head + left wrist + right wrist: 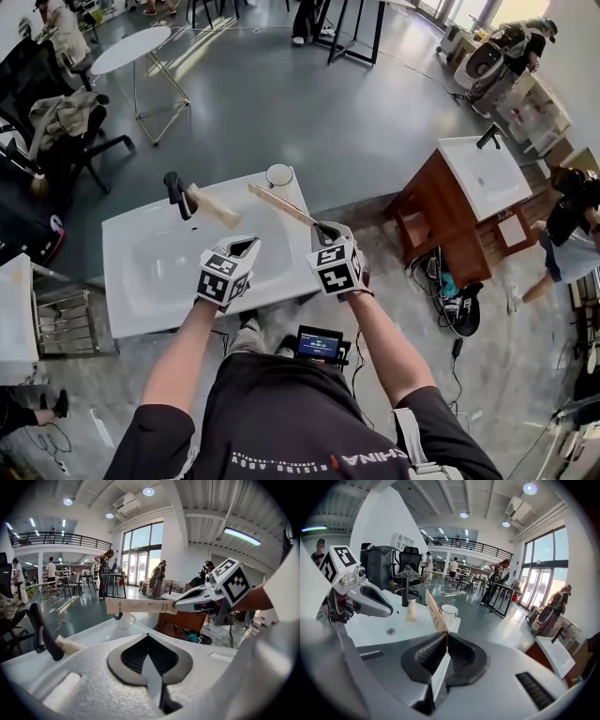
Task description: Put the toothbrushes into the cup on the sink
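Observation:
A long paper-wrapped toothbrush (281,204) sticks up and to the left out of my right gripper (323,228), which is shut on its near end. Its free end hangs above the sink (141,281), short of the white cup (278,174) on the sink's far right corner. A second wrapped toothbrush (214,208) lies on the sink rim beside the black faucet (176,194). My left gripper (251,242) hovers over the basin, shut and empty. The left gripper view shows its tips (147,635) meeting, with the held toothbrush (140,605) and the cup (124,619) ahead. In the right gripper view the toothbrush (436,612) rises from my right gripper (446,634).
A second sink on a wooden cabinet (483,173) stands to the right, with cables and a bag on the floor beside it. A person (572,225) stands at the far right. Office chairs (56,131) and a round table (131,49) are at the back left.

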{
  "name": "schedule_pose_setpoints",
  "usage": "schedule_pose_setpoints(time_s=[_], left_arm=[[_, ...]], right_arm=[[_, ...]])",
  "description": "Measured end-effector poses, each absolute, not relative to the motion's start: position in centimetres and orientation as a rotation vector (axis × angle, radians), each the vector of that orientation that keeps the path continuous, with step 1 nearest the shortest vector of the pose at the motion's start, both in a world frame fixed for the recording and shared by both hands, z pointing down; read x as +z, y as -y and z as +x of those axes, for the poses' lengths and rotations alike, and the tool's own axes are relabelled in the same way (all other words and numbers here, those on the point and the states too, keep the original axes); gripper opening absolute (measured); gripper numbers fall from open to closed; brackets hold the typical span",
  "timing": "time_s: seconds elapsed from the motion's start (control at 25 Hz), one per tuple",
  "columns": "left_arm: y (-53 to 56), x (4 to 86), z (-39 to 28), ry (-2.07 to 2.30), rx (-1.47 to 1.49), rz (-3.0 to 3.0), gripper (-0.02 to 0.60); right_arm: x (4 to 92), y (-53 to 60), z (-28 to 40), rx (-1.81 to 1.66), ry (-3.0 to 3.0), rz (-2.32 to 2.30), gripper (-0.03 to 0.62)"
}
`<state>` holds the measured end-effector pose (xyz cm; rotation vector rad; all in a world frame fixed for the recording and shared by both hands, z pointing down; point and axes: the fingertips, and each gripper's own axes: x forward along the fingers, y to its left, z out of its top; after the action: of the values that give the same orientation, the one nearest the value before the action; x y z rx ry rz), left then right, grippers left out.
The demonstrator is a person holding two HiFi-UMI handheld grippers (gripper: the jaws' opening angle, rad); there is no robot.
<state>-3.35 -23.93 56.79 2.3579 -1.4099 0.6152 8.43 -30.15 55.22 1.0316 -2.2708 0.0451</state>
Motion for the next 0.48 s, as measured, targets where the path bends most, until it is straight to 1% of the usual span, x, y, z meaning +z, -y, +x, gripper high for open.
schedule_pose_setpoints(time_s=[0.48], left_arm=[[30.5,51.2,-2.5,1.384,0.573,2.490,0.009]], right_arm=[[49.4,35.9,11.4,-0.162,2.171,1.083,0.021]])
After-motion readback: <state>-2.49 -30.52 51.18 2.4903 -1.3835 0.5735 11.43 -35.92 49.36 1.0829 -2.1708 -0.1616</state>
